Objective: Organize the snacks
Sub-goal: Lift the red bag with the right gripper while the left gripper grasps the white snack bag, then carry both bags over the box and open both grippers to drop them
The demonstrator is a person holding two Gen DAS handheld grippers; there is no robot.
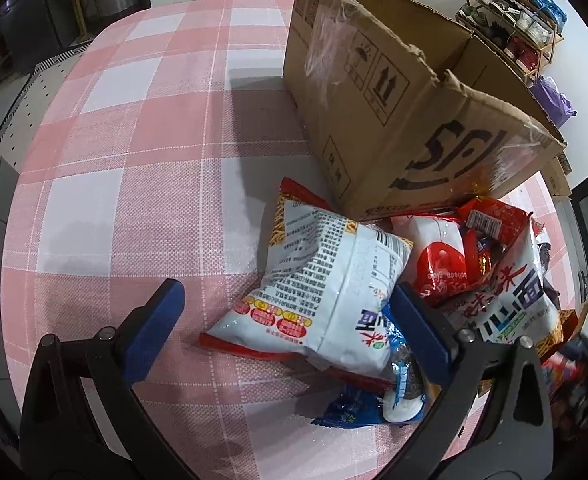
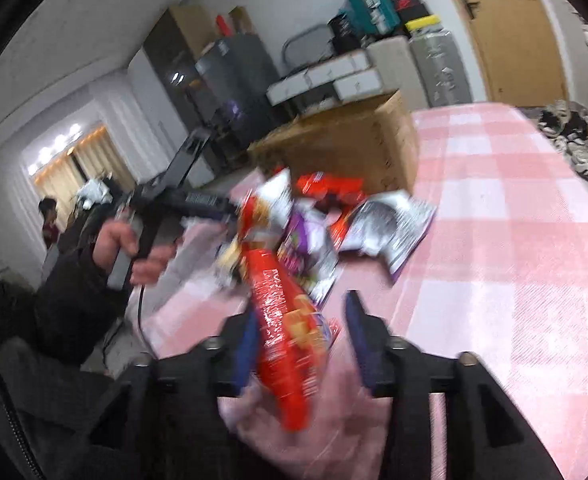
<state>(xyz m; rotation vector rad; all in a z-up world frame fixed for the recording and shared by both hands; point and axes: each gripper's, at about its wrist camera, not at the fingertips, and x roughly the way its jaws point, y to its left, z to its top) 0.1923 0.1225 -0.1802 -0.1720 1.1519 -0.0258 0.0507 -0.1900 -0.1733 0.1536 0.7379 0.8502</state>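
In the left wrist view my left gripper (image 1: 292, 310) stands wide open over the checked tablecloth (image 1: 142, 184). A white noodle packet (image 1: 325, 272) lies between its fingers, untouched by the pads. Beside it lie a red candy bag (image 1: 441, 264), a second noodle packet (image 1: 509, 304) and a blue packet (image 1: 357, 404). An open cardboard box (image 1: 393, 100) stands just behind them. In the blurred right wrist view my right gripper (image 2: 299, 336) has a red snack bag (image 2: 282, 320) between its jaws; the left pad is against it, while the right pad (image 2: 355, 332) stands clear.
A heap of snack packets (image 2: 325, 220) lies in front of the cardboard box (image 2: 333, 148). A hand (image 2: 134, 248) holds the left gripper's handle at the table's left edge. Shoe racks (image 1: 509, 20), cabinets and stacked cases line the walls.
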